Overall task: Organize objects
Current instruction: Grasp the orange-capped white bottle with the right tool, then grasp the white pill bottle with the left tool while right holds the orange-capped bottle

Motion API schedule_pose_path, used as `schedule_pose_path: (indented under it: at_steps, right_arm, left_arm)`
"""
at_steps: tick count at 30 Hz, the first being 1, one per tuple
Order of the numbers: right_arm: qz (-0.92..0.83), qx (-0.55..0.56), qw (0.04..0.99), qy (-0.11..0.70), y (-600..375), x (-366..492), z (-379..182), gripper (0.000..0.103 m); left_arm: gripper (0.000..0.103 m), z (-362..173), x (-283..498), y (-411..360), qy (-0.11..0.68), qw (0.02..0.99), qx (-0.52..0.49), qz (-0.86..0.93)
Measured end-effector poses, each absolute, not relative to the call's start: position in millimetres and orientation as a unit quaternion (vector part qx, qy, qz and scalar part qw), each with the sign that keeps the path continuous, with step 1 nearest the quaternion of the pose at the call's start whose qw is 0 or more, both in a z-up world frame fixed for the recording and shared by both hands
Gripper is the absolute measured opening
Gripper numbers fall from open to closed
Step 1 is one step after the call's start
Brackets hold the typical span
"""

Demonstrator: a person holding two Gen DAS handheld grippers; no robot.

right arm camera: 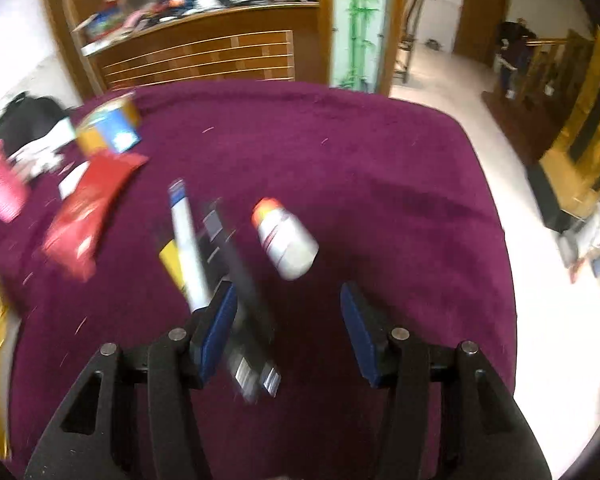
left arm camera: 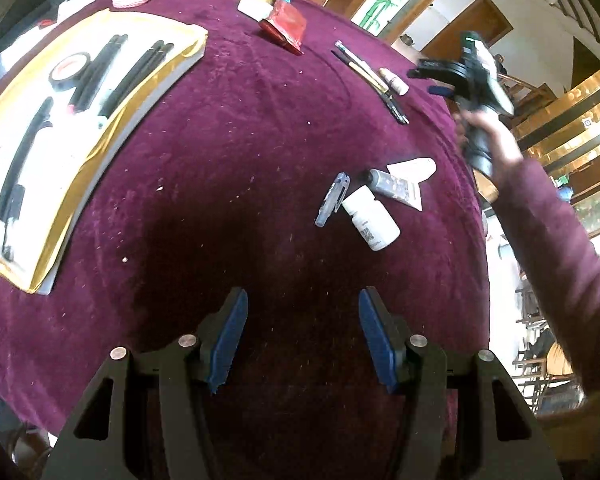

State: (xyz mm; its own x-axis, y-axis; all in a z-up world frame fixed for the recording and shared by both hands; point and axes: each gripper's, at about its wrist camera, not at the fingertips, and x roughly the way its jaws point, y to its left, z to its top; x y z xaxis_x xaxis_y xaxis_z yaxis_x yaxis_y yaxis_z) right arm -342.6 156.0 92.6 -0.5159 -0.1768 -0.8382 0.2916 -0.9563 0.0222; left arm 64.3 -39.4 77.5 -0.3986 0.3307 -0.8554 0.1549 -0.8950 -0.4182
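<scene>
Pens (right arm camera: 204, 256), lying in a loose bundle on the purple table (right arm camera: 380, 184), directly ahead of the right hand-held gripper (right arm camera: 288, 300), jaws spread wide and empty, blue pads either side, left pad just over the near end of the bundle. Blurred by motion in the right wrist view. Just right of the bundle, a small white bottle (right arm camera: 286, 242) with an orange cap, on its side. Farther left, a red packet (right arm camera: 88, 216), and beyond it a blue-and-yellow box (right arm camera: 110, 128). In the left wrist view, the left hand-held gripper (left arm camera: 302, 300) also wide open, holding nothing, low over a bare dark stretch of table (left arm camera: 260, 140). Ahead and to the right, a white pill bottle (left arm camera: 370, 218) on its side, touching a grey pen (left arm camera: 332, 199) and a grey tube (left arm camera: 394, 186). Far left, a yellow-edged tray (left arm camera: 148, 76) holding black pens and a roll of black tape (left arm camera: 69, 70). At far right, the other gripper, held in the person's hand (left arm camera: 488, 128), above the table edge.
</scene>
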Motion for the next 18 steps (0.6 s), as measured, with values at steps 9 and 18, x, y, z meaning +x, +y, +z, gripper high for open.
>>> schedule_pose_path:
  at_steps: [9, 18]
  right_arm:
    - [-0.830, 0.531, 0.152, 0.071, 148, -381, 54, 0.024]
    - [-0.810, 0.550, 0.202, -0.024, 229, -299, 78, 0.024]
  left_arm:
    - [0.051, 79, 51, -19, -0.231, 0.091, -0.544, 0.802]
    - [0.051, 62, -8, 30, -0.250, 0.131, -0.558, 0.780]
